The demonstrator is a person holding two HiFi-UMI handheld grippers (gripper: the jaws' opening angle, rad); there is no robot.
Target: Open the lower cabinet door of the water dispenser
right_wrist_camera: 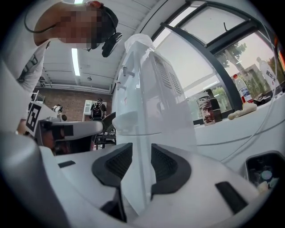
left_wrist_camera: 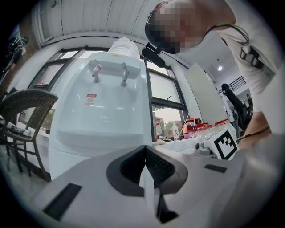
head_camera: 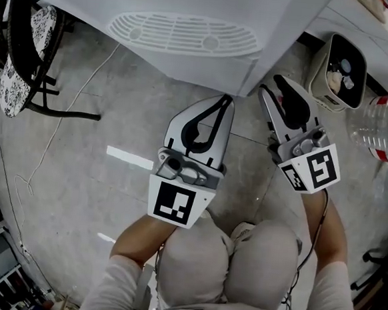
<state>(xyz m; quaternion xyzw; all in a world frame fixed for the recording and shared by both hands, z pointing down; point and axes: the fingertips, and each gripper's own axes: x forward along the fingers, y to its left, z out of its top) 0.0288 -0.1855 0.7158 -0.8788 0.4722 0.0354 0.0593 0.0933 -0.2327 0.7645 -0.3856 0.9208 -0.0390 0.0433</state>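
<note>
The door (left_wrist_camera: 67, 153) is the plain white panel under the drip ledge of the dispenser (head_camera: 188, 57). It shows only in the left gripper view, low and to the left of that claw's line. From the head view it is hidden beneath the overhanging top. I can make out no handle or recess on it, and I cannot tell which side is hinged.

The relation that matters is the dispenser's upright front corner. In the right gripper view that corner runs straight up through the gap between the pads, so the long axis of the edge is vertical and the jaws straddle its line. It lies directly ahead of the right gripper (head_camera: 272, 85), whose tips stand just beside the corner in the head view. I judge the edge to be just ahead of the pads, not yet between them.

Right gripper: jaws moderately apart, pads bearing on nothing.

Left gripper (head_camera: 228, 98): jaws together, nothing between them, pointing at the dispenser's front face from just in front of it.

Both claws are near the cabinet, with the right one nearer to a graspable edge. In my judgement the next move falls to it: lower onto the door's side edge, then close and pull. The risk is gripping the fixed corner instead of the door.
</note>
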